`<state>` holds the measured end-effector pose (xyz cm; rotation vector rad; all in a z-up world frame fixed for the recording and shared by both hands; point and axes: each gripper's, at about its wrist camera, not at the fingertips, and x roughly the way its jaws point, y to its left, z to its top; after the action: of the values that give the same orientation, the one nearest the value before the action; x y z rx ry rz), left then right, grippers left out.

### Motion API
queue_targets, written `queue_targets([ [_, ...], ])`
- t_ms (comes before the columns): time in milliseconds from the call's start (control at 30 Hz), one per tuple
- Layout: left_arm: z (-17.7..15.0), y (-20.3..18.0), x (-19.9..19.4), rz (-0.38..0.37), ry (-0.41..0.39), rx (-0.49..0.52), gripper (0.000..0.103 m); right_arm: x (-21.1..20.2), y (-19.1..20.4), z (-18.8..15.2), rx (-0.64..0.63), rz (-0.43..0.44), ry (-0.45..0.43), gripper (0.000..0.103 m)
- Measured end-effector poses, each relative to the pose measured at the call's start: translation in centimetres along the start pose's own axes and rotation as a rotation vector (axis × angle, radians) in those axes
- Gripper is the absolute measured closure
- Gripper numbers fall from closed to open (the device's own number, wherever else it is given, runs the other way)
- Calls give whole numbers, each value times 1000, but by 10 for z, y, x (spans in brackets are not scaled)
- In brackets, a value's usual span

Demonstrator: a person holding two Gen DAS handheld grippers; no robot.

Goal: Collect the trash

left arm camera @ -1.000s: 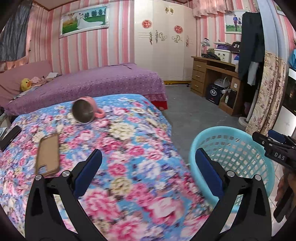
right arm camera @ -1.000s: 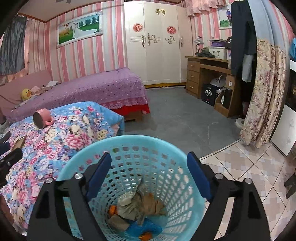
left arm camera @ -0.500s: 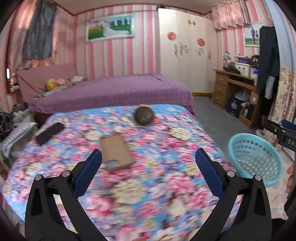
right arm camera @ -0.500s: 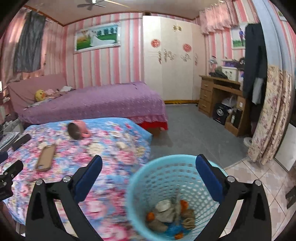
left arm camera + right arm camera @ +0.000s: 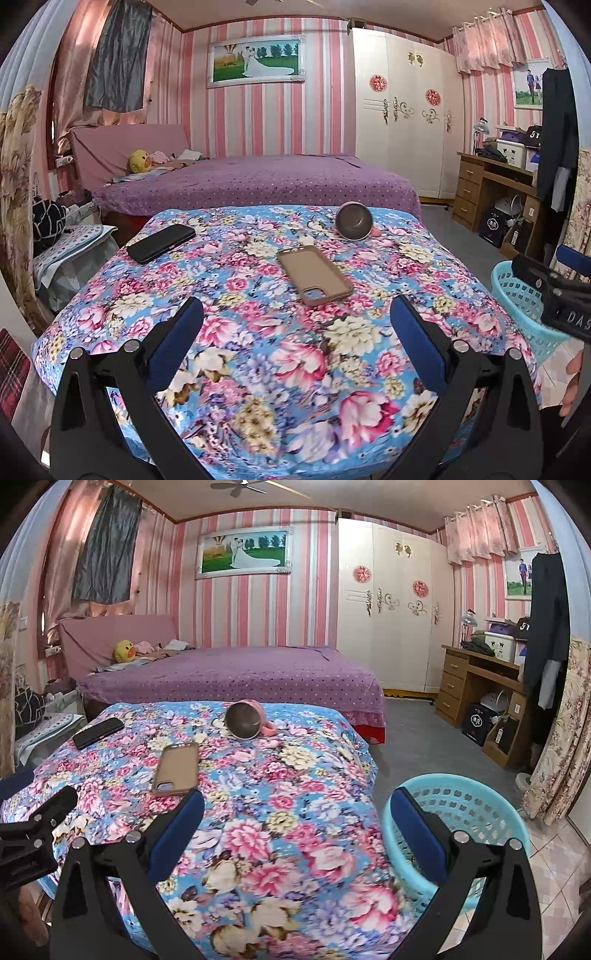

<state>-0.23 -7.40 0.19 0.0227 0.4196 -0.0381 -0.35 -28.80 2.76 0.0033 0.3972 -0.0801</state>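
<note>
Both tools spread wide, empty: left gripper [image 5: 293,343], right gripper [image 5: 295,825], over the floral blue bedspread [image 5: 295,794]. Light-blue perforated plastic basket [image 5: 476,812] stands on the floor beside the bed. Risk: tan phone case [image 5: 314,275], black phone [image 5: 160,243] or tipped pink cup [image 5: 245,720] mistaken for trash and binned.

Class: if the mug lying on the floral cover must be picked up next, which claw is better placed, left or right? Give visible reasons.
Probably the left claw: open, empty, with the mug nearly straight ahead. The right claw, also open and empty, sits nearer the basket, mug off to its left.
</note>
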Motion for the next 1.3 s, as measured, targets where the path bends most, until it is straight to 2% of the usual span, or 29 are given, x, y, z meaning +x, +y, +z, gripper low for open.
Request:
queue_targets([
  [200,-5,8,6,1,10,8,5,9,14,-9,-57,-8,9,5],
  [467,-3,15,10,-5,1,-28,5,11,9,-8,-22,-21,-3,5],
  [1300,-2,17,12,14,-9,-45,5,10,16,-10,-50,-36,-30,5],
])
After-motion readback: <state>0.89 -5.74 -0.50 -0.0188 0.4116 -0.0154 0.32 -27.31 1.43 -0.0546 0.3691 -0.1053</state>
